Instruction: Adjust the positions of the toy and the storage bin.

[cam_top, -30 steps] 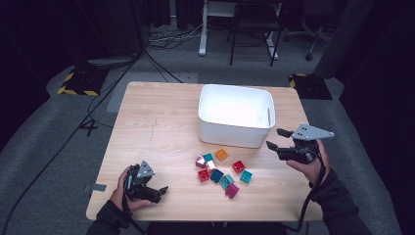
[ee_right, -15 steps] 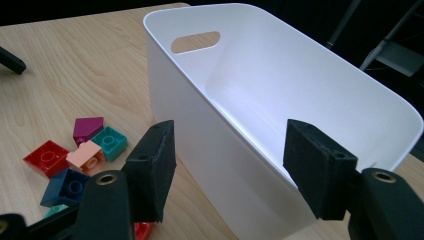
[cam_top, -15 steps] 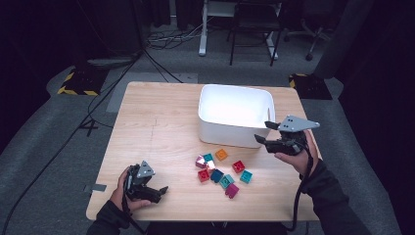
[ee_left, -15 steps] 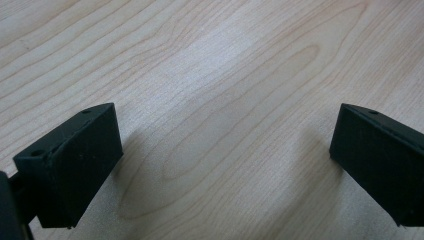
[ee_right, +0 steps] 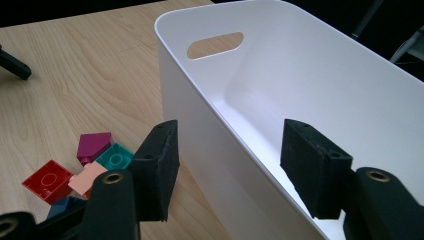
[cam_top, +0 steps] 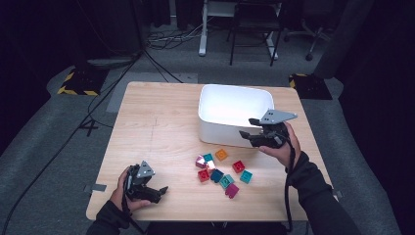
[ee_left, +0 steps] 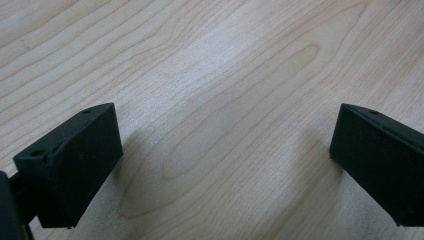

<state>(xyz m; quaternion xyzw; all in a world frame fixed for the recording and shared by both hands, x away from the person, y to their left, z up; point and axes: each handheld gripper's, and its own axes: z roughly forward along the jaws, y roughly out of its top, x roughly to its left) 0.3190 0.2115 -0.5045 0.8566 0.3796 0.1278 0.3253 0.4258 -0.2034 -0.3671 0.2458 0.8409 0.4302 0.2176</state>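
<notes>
A white bin (cam_top: pixel 235 89) stands on the wooden table (cam_top: pixel 156 122) at the back right. My right gripper (cam_top: pixel 248 127) is at the bin's near right rim. In the right gripper view it (ee_right: pixel 230 135) straddles the bin wall (ee_right: pixel 200 125), one jaw outside and one inside. Its jaws have just been closing, but the pads stand clear of the wall. Several small coloured blocks (cam_top: pixel 220 169) lie in front of the bin, among them a red block (ee_right: pixel 49 179) and a magenta one (ee_right: pixel 93 146). My left gripper (cam_top: pixel 159 192) rests open at the front left, with bare wood between its jaws (ee_left: pixel 225 150).
The table's front edge lies just below the left hand. Dark floor with cables (cam_top: pixel 147 54) and a chair (cam_top: pixel 254 24) lies beyond the far edge. Bare wood stretches across the table's left and middle.
The right gripper has moved left from beside the bin's right end to over its near wall. The left gripper has stayed put.
</notes>
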